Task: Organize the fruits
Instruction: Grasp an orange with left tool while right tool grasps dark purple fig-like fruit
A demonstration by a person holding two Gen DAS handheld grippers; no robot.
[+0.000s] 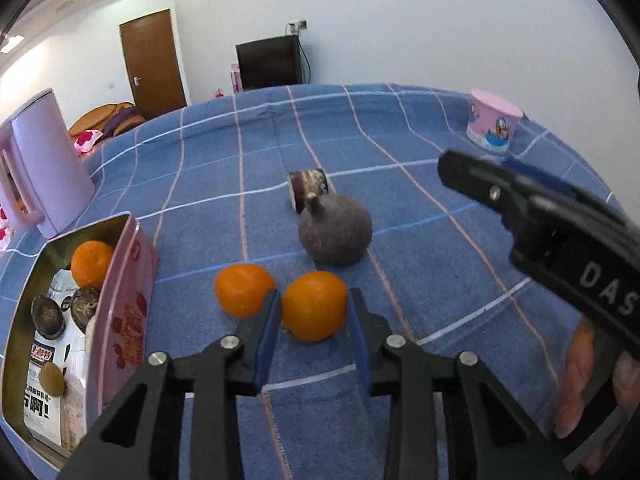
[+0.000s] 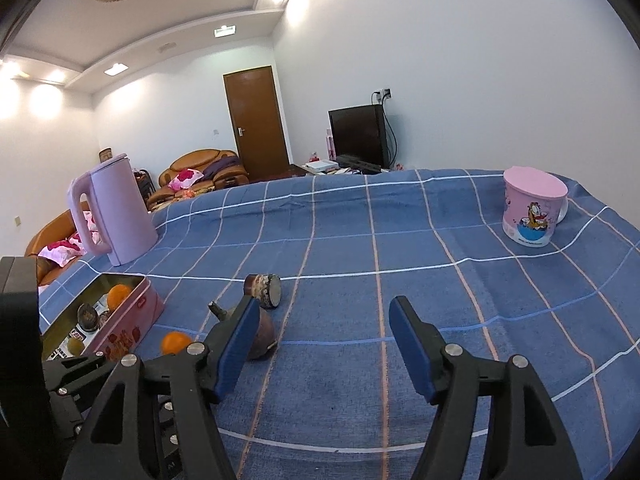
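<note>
Left wrist view is showing the left gripper (image 1: 312, 312) with its jaws clenching a round orange tangerine (image 1: 314, 305) sitting on the blue checked cloth-covered surface (image 1: 420, 216); both blue pads are touching its sides. A second tangerine (image 1: 244, 290) is lying just beside the left pad. Behind them a brown round fruit with a stub stem (image 1: 335, 231) is resting, and beyond it a small dark cylindrical tin (image 1: 308, 188) is lying on its side. At the left a pink rectangular metal tin (image 1: 120, 320) is holding a third tangerine (image 1: 91, 268), two dark round fruits and a printed packet whose writing is too small to read. The right gripper (image 2: 324, 344) is hovering over bare cloth with its jaws released, nothing between them; in the left wrist view its black body is showing the letters "DAS". Open cloth is stretching ahead toward a pink cartoon mug (image 2: 532, 210) near the far right edge and a lilac kettle (image 2: 116, 212) at the far left.
</note>
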